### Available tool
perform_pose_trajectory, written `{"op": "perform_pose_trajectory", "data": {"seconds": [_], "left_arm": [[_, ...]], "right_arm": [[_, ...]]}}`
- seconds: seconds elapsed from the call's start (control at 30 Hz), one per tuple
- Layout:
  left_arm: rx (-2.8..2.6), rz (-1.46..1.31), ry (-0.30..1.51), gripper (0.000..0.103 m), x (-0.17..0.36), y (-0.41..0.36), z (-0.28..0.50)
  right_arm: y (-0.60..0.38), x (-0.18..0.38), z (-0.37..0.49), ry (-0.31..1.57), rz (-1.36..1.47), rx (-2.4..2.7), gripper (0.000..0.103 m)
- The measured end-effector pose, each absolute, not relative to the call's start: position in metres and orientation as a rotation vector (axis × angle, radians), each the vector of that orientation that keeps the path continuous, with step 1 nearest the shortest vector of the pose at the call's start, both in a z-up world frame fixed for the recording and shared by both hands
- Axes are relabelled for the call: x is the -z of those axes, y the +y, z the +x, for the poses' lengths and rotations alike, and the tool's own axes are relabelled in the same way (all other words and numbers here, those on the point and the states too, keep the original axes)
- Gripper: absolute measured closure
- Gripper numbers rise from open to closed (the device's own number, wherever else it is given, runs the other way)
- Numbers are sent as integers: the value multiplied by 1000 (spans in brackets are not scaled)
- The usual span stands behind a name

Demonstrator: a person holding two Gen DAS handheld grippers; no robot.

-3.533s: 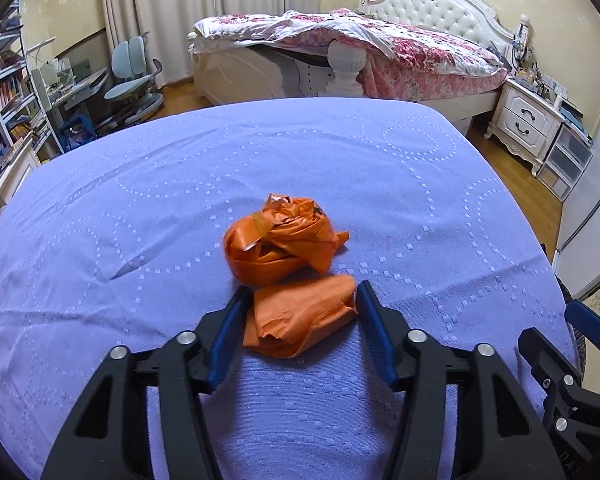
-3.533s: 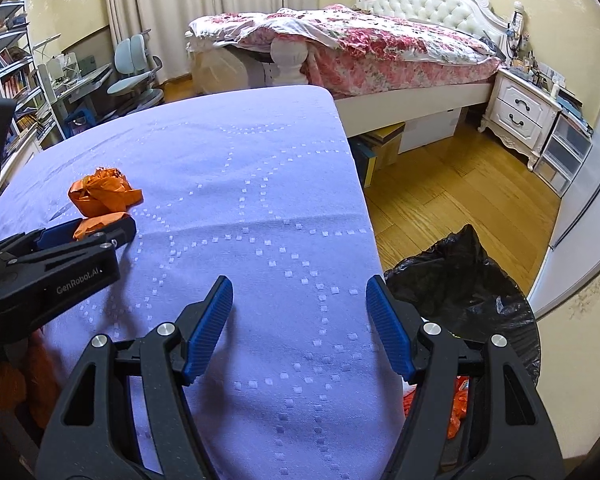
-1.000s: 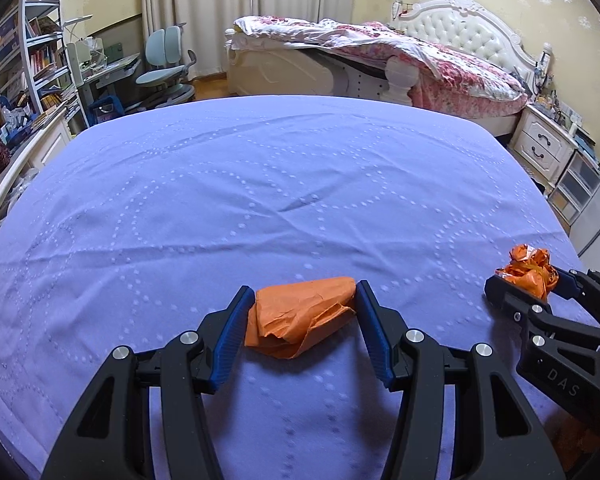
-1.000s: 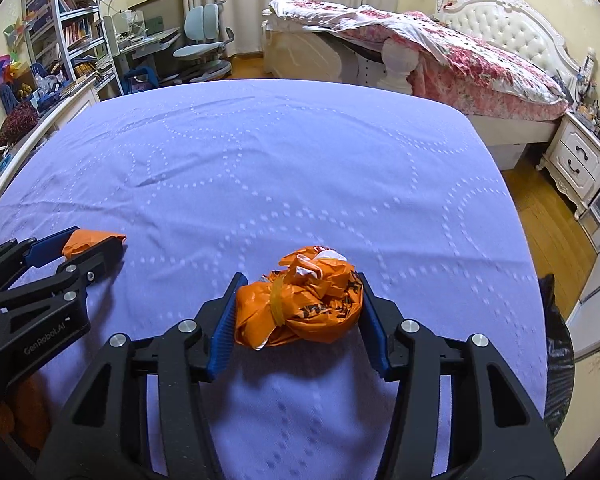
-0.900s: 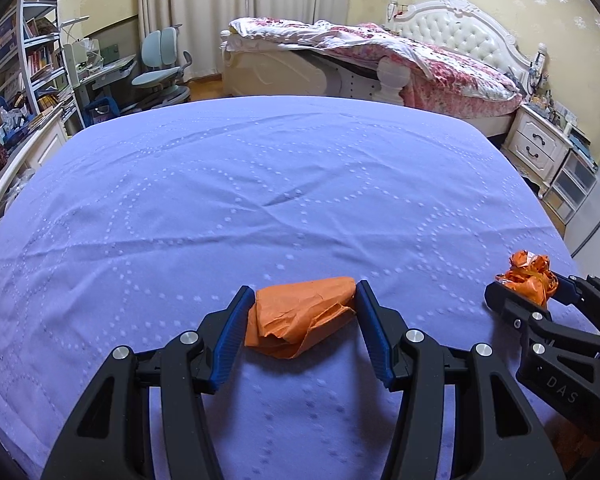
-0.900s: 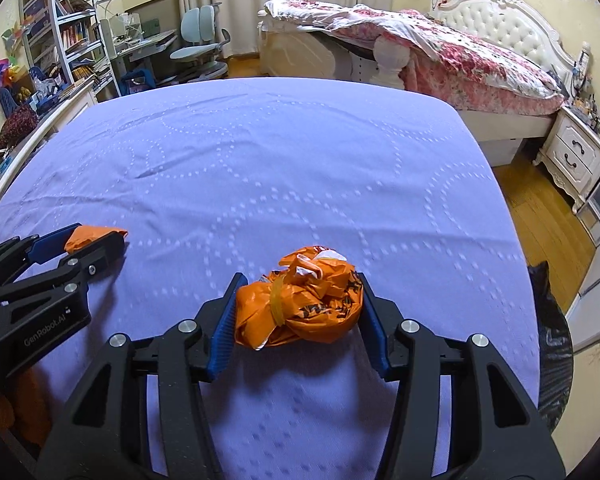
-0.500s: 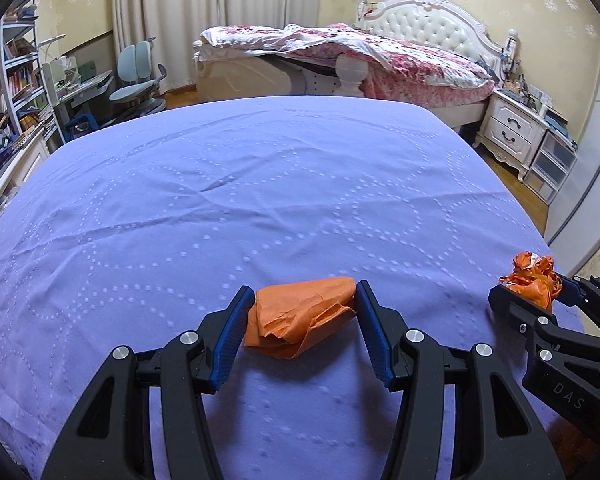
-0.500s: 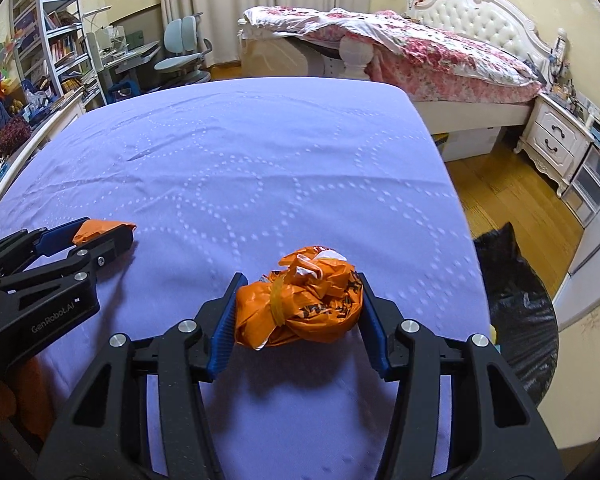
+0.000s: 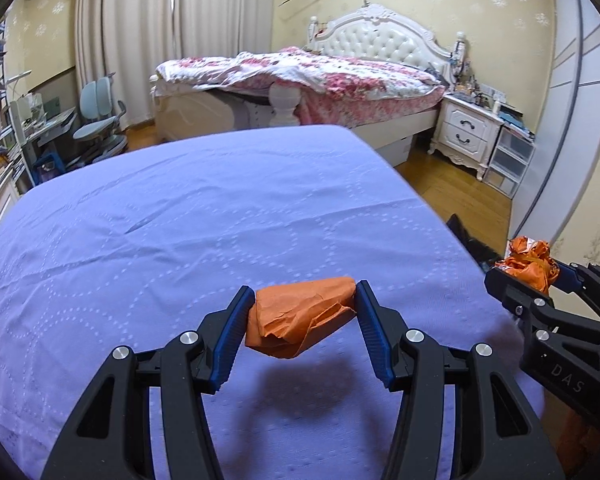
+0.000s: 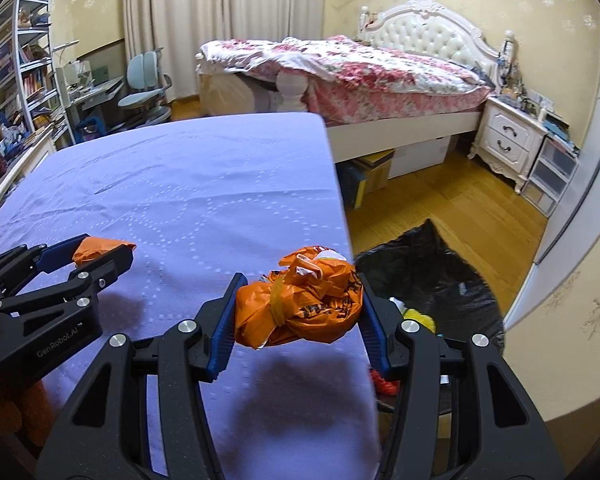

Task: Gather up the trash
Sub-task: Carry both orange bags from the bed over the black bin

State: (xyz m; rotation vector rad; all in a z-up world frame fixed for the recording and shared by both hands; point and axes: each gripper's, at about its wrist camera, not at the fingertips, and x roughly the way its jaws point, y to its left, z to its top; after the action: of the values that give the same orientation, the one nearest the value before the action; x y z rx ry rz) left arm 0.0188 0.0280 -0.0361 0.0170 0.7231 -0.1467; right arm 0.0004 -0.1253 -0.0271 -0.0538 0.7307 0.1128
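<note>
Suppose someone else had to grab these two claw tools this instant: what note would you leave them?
Left gripper: shut on the crumpled orange paper, held above the purple bedspread.
Right gripper: shut on the knotted orange plastic bag, at the bedspread's right edge.
Black trash bag: open on the floor just beyond that edge, with some rubbish already inside.
Done: both pieces picked up.
Left: carry each over the trash bag and let go, probably the right one first since it is nearer.
</note>
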Motion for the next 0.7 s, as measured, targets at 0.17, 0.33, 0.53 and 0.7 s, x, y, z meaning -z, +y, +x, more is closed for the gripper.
{"op": "perform_pose_trajectory", "data": {"seconds": [0.17,0.33,0.53,0.7], "left_arm": [[206,44,692,49,30,1,25],[255,74,677,49,31,-29,32],[307,92,660,49,30,-58,43],[337,112,655,49,31,-81,54]], "right_arm": [[-151,23,0,721,-44,-57,51],[-175,22,2,721,-19,-3,51],[-204,25,5,717,13,61,51],[-222,28,7,716,21,101,50]]}}
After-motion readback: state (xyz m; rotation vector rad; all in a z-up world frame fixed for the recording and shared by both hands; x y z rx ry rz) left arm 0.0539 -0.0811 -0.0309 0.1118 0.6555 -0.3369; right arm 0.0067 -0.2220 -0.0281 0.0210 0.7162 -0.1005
